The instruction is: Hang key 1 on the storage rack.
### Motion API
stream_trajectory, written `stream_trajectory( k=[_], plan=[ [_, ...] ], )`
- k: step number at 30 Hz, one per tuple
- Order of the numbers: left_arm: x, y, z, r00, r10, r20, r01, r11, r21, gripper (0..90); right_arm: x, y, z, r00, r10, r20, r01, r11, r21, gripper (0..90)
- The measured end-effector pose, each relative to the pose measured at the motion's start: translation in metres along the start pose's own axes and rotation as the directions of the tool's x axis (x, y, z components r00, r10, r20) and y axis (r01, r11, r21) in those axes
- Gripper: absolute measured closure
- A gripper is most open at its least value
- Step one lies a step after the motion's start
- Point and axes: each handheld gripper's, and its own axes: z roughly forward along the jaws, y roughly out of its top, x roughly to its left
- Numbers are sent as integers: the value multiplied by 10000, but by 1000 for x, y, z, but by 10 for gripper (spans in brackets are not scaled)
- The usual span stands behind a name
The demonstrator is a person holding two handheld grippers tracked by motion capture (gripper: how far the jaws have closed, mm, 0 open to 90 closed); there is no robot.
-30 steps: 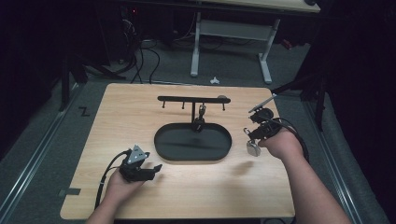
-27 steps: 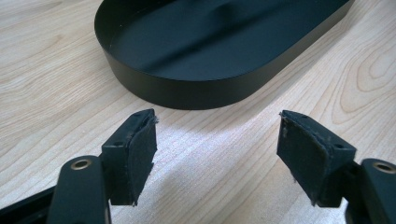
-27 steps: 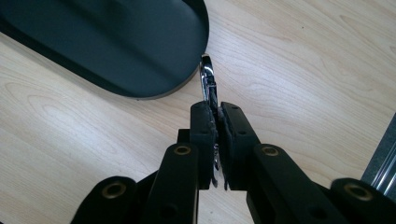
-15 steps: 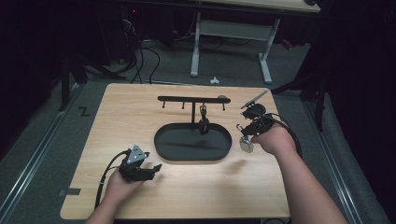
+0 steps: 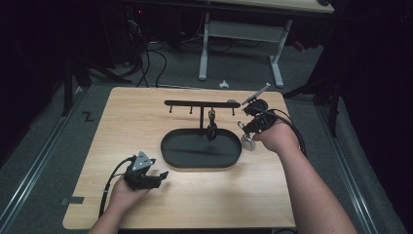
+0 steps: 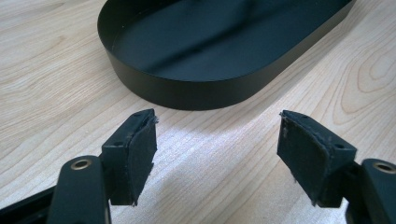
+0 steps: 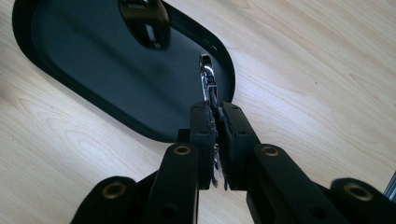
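A black oval tray [image 5: 170, 153] lies mid-table, and from it rises a black T-shaped rack [image 5: 202, 103] with small hooks. A dark clip [image 5: 212, 130] hangs from one hook; the right gripper view has that dark clip [image 7: 142, 18] at its top edge. My right gripper [image 5: 246, 132] hovers at the tray's right end, shut on a shiny silver clip [image 5: 249, 143]. The silver clip [image 7: 206, 79] sticks out past the tips of the right gripper [image 7: 217, 112], above the tray's rim [image 7: 116, 119]. My left gripper [image 5: 160, 175] rests open near the front left, with nothing between its pads [image 6: 140, 154].
The left gripper [image 6: 217, 149] points at the tray's near wall [image 6: 187, 91] across bare wood. Beyond the table's far edge stand a white desk frame [image 5: 238, 34] and cables on the floor. Bare tabletop lies left of and in front of the tray.
The right hand has carried the silver clip left and away from the front edge, from beside the tray to its right end near the rack. The left hand has stayed put.
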Motion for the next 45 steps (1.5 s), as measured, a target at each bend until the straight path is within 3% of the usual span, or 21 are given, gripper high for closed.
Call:
stream_trajectory(
  k=[17, 45],
  plan=[
    [0, 0, 0, 10000, -1, -25, 1, 10000, -35, 288, 12, 23, -2, 9996, -259, -114, 257, 9995, -194, 848],
    [1, -1, 1, 10000, 5, -18, -5, 10000, 59, 286, -4, 38, 5, 9999, 110, -32, -111, 9996, -266, 845]
  ],
)
